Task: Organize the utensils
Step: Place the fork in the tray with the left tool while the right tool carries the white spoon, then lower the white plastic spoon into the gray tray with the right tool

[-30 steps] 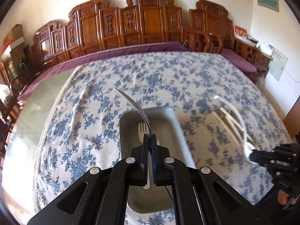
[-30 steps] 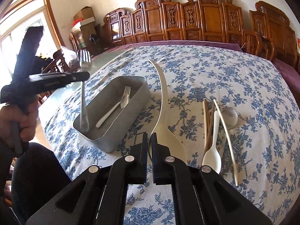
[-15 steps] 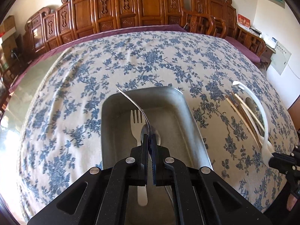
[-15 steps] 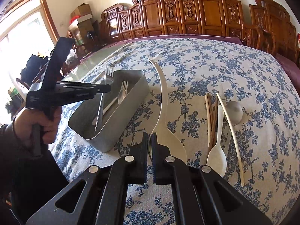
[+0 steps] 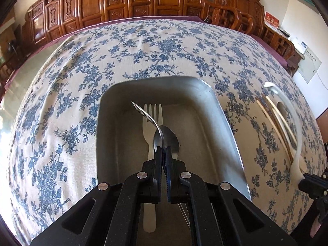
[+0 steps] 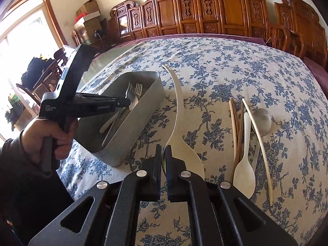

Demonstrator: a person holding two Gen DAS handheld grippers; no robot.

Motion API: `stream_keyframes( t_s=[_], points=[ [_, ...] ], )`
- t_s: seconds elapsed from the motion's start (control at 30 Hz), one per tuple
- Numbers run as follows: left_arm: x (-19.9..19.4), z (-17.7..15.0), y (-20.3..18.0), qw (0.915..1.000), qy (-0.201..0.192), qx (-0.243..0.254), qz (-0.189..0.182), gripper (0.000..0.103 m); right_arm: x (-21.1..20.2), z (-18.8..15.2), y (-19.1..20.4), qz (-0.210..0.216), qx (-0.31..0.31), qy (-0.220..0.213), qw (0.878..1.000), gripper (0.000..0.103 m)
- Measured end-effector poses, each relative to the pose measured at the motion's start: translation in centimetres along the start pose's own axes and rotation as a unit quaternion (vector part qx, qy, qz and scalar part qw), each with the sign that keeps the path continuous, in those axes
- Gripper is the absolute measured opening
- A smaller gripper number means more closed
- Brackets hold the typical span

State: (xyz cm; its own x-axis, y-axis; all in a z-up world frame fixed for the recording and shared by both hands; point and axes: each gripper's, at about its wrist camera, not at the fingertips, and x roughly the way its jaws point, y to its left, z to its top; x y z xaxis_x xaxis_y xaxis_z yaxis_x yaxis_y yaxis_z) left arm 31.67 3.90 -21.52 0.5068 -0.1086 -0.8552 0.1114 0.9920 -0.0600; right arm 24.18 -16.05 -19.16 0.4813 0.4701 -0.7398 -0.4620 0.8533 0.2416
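Inside tray [image 5: 225,119] walls, fork [image 5: 147,114]

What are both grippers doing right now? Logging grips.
Left gripper: shut on metal fork, over the tray.
Right gripper: shut on cream ladle.

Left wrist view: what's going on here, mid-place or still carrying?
Mid-place. The left gripper is shut on a metal fork and holds it inside the grey metal tray, above a white plastic fork and a metal spoon lying there; not released yet. The right gripper is shut on a large cream ladle beside the tray. Chopsticks, a white spoon and a grey spoon wait on the floral tablecloth.
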Motion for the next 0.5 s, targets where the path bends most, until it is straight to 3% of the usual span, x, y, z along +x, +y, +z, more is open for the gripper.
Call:
stream_keyframes(
  t_s=[0.27, 0.5],
  points=[
    [-3.1, 0.2, 0.7, 0.9993, -0.036, -0.007, -0.009, 0.002, -0.1, 1.0, 1.2, -0.01, -0.009, -0.002, 1.0, 0.005],
    [-5.8, 0.2, 1.9, 0.9975, -0.069, -0.01, -0.009, 0.002, 0.6, 2.9, 4.0, 0.01, -0.006, -0.008, 1.0, 0.005]
  ],
)
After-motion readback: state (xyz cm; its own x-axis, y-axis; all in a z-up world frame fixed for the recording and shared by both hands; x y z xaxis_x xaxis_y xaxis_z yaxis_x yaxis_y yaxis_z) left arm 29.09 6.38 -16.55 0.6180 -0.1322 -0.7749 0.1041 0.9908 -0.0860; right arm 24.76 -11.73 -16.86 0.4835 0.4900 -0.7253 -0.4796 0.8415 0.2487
